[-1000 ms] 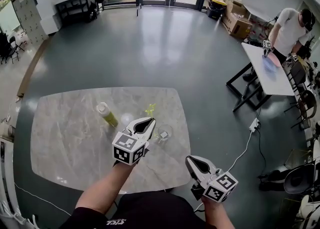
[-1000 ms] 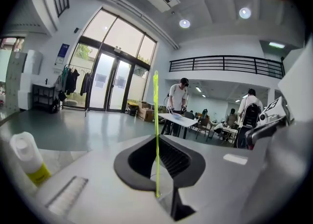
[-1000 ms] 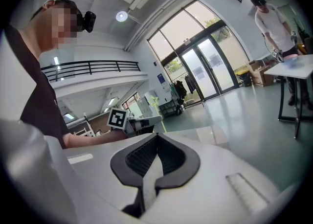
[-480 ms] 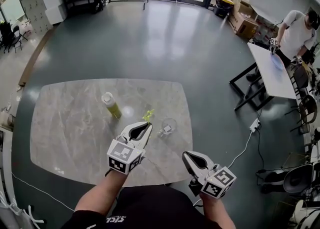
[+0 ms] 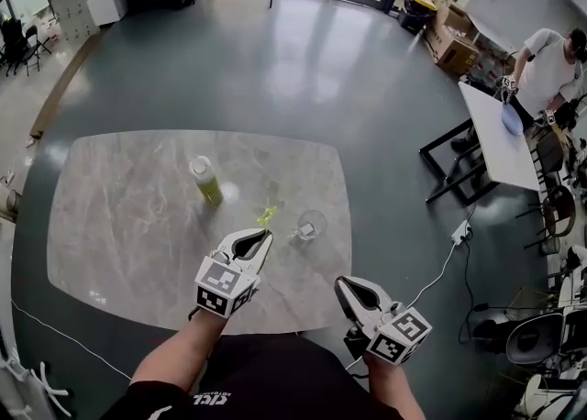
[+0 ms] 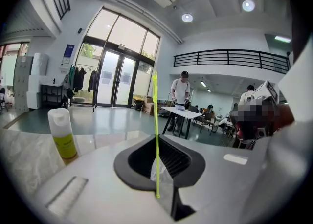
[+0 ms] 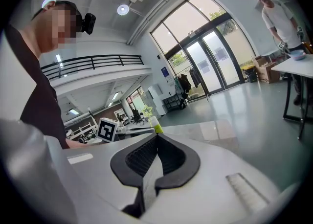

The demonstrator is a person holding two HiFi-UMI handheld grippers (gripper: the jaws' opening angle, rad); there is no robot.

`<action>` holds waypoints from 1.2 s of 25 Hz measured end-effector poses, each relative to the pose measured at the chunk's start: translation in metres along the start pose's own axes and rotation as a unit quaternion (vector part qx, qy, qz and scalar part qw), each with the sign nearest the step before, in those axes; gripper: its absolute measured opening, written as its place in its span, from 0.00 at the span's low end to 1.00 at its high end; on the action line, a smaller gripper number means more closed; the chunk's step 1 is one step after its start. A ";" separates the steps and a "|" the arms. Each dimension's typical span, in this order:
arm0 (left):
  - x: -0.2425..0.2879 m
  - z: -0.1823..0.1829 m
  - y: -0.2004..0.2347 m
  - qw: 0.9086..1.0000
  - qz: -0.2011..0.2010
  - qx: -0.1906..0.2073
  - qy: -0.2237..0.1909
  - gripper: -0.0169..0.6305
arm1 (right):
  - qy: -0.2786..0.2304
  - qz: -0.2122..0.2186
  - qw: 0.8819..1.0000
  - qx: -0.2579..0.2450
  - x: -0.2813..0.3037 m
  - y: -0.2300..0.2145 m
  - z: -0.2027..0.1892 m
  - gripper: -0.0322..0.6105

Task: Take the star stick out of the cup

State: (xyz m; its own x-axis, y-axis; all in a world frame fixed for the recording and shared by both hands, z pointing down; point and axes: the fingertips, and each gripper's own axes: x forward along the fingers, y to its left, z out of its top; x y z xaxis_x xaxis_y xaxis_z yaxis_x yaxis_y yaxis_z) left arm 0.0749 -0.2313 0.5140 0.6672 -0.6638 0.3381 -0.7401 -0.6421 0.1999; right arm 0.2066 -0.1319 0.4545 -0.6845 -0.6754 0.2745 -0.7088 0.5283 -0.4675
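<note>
The star stick [image 5: 267, 216] is a thin yellow-green rod with a star on top. My left gripper [image 5: 263, 237] is shut on it and holds it over the marble table [image 5: 119, 226], just left of the clear cup [image 5: 311, 225]. The stick is out of the cup. In the left gripper view the stick [image 6: 156, 120] stands upright, pinched between the closed jaws of the left gripper [image 6: 157, 142]. My right gripper [image 5: 341, 282] hangs off the table's near right edge, shut and empty. The right gripper view shows the right gripper [image 7: 156, 137] with its jaws together and the star [image 7: 147, 111] beyond them.
A bottle of yellow liquid [image 5: 206, 180] with a white cap stands on the table behind and left of the cup, and the bottle [image 6: 62, 135] also appears in the left gripper view. A person [image 5: 550, 56] works at a white table [image 5: 500, 134] far right. A cable [image 5: 440, 271] crosses the floor.
My left gripper has drawn back toward me and a little left with the stick, so its tip now sits farther from the cup. The right gripper has barely moved.
</note>
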 end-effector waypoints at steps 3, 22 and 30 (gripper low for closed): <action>0.003 -0.011 -0.002 1.000 -0.011 0.007 0.001 0.05 | 0.007 0.001 1.000 0.001 0.003 0.002 -0.003 0.07; 0.013 -0.095 0.032 0.997 -0.014 0.001 0.078 0.05 | 0.037 -0.015 0.999 0.002 0.021 0.012 -0.014 0.07; 0.021 -0.116 0.045 0.995 -0.022 0.001 0.101 0.05 | 0.045 -0.027 0.999 0.003 0.029 0.019 -0.022 0.07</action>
State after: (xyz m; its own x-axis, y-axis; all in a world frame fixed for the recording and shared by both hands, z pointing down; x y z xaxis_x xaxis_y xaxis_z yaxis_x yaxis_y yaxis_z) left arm 0.0453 -0.2296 0.6369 0.6678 -0.5448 0.5071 -0.7108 -0.6689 0.2175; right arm 0.1699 -0.1300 0.4716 -0.6586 -0.6534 0.3734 -0.7437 0.4896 -0.4551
